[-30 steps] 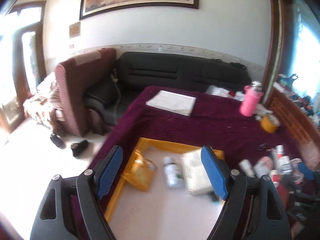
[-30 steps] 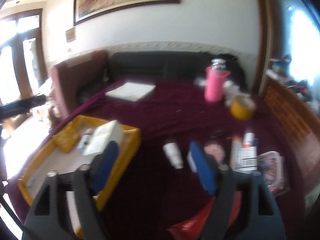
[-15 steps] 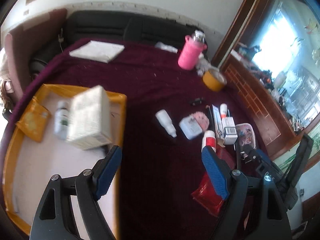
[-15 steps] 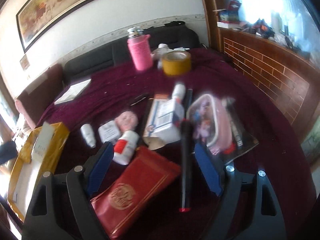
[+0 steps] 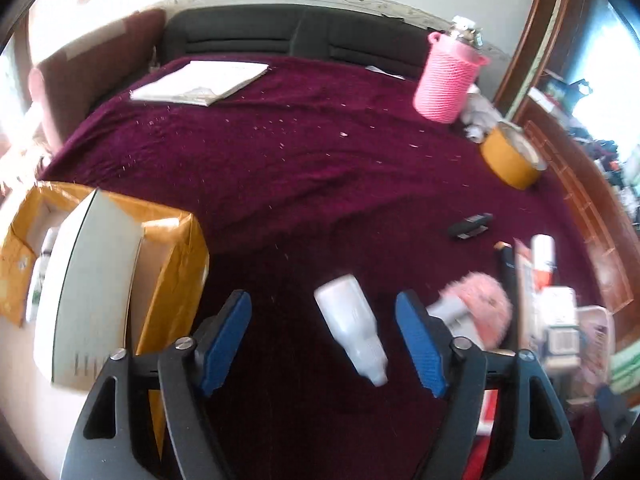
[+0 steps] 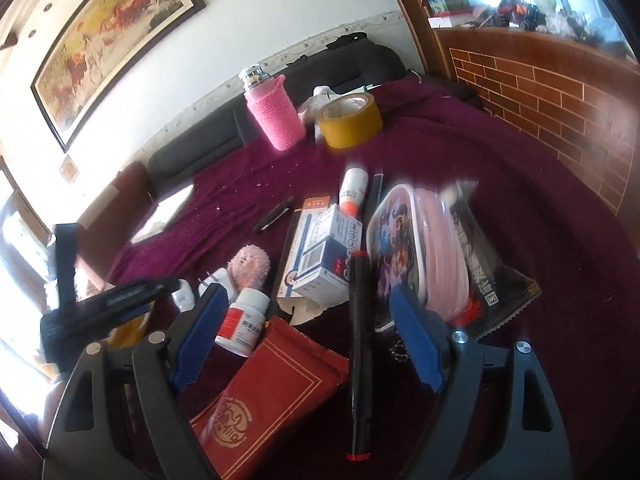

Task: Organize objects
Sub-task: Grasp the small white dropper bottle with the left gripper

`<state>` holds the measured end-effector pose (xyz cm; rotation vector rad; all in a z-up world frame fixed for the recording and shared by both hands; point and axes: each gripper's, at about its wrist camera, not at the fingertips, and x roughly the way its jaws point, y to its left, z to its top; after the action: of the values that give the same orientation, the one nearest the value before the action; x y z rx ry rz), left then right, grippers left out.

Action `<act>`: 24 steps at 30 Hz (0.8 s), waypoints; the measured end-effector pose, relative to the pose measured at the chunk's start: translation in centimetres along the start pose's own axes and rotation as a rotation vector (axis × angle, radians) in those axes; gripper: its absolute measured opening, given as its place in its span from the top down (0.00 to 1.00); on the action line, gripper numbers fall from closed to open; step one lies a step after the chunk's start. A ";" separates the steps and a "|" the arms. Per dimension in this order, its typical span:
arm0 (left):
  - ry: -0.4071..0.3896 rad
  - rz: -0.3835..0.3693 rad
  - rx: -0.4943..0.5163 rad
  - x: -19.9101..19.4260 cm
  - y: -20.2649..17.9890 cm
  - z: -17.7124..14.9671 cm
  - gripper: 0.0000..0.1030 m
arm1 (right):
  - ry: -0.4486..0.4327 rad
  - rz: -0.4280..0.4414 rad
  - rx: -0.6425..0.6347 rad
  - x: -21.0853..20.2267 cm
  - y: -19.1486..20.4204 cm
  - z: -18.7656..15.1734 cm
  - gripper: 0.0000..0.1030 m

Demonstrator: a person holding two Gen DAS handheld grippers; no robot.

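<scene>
- Swinging away from the yellow tray (image 5: pixel 176 280), the left claw (image 5: pixel 324 340) is now hovering low over the white bottle (image 5: pixel 352 324), which is lying centre-bottom of the left view on the maroon bench (image 5: pixel 300 152).
- Left claw is standing wide open, empty, blue pads either side of the bottle and not touching it.
- Right claw (image 6: pixel 308 340) is also hanging open and empty over the black marker (image 6: pixel 360 344) and red pouch (image 6: pixel 272 392), lower centre of its view.
- Step in hand looks like a pick-up approach.
- Next move is probably calling for lowering, centring on the bottle's body and closing, then carrying it to the tray at left.
</scene>
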<state>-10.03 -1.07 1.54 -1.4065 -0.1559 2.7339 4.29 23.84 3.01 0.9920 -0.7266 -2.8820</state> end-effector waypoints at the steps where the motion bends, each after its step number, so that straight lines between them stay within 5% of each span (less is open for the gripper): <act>1: 0.003 0.015 0.017 0.5 -0.3 0.0 0.43 | 0.003 0.006 0.006 0.1 -0.1 0.0 0.19; 4: 0.025 0.061 0.082 1.7 -1.3 -0.7 0.63 | 0.008 0.028 0.026 0.0 -0.3 0.0 0.19; 8: -0.016 0.082 0.122 1.9 -1.9 -1.3 0.68 | 0.020 0.033 0.031 0.2 -0.4 -0.1 0.19; 18: -0.091 -0.110 0.073 -6.4 0.1 -2.8 0.79 | 0.014 -0.023 -0.033 0.7 0.2 -0.5 0.20; 24: -0.079 -0.153 0.115 -7.5 0.7 -4.0 0.79 | -0.025 -0.108 -0.097 0.4 1.3 -1.2 0.20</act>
<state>-2.43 -2.32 5.20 -1.2065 -0.1032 2.6288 4.43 22.14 2.51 1.0159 -0.5449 -2.9936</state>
